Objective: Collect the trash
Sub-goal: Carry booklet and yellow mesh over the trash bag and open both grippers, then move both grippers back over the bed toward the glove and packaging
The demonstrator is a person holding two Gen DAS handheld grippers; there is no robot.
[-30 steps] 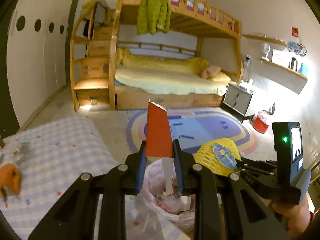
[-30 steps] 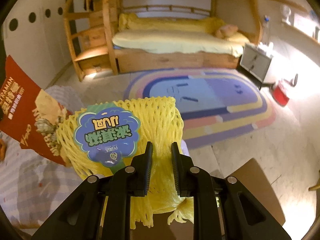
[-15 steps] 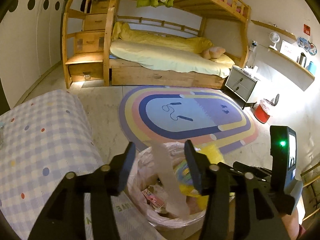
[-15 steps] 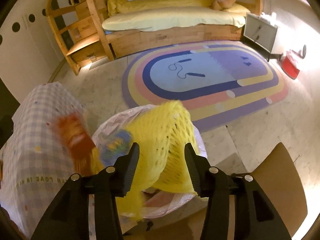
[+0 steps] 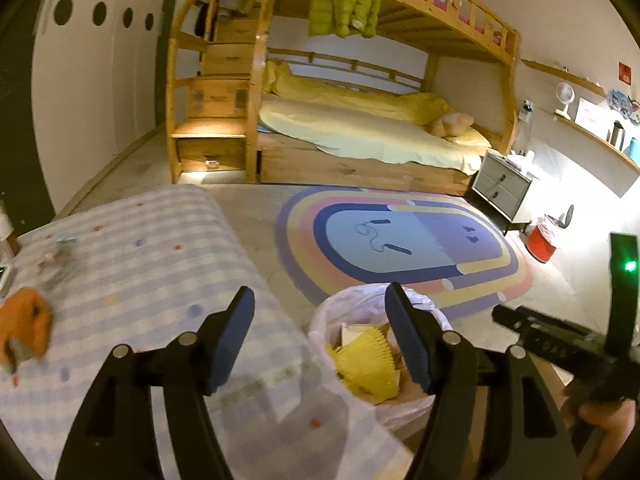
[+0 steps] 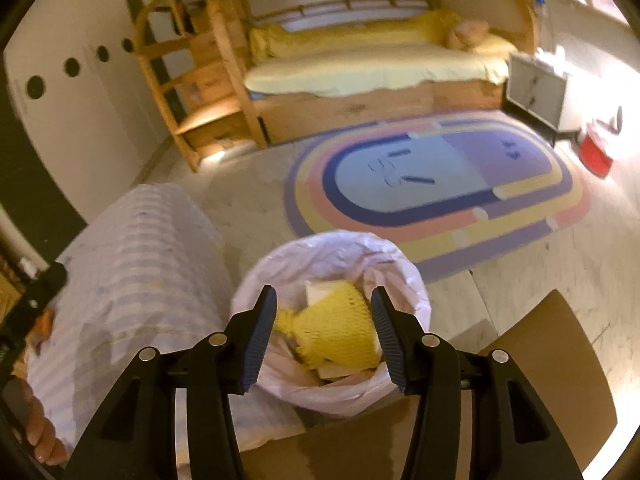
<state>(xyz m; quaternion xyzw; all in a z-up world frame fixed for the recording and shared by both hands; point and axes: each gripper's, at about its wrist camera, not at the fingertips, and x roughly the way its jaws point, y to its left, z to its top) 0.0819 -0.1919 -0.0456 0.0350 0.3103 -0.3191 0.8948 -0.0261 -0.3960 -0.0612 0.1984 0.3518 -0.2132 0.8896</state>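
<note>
Right wrist view: yellow foam net (image 6: 336, 328) lies in the lined trash bin (image 6: 400, 264), below the right gripper (image 6: 324, 334).
Both grippers' jaws have just been opening and hold nothing; left gripper (image 5: 320, 340) is empty too. Orange scrap (image 5: 24, 320) and bits on the checked tablecloth (image 5: 140, 248) likely remain.

- The orange object (image 5: 25, 322) on the checked tablecloth (image 5: 132, 264) is smeared by motion and cut by the left wrist view's edge; perhaps a wrapper.
- The bin's white liner (image 6: 332, 384) hides the bin itself.
- The yellow foam net (image 6: 336, 330) covers most rubbish beneath it.
- Small shelf items (image 5: 618, 136) are too tiny to identify.
</note>
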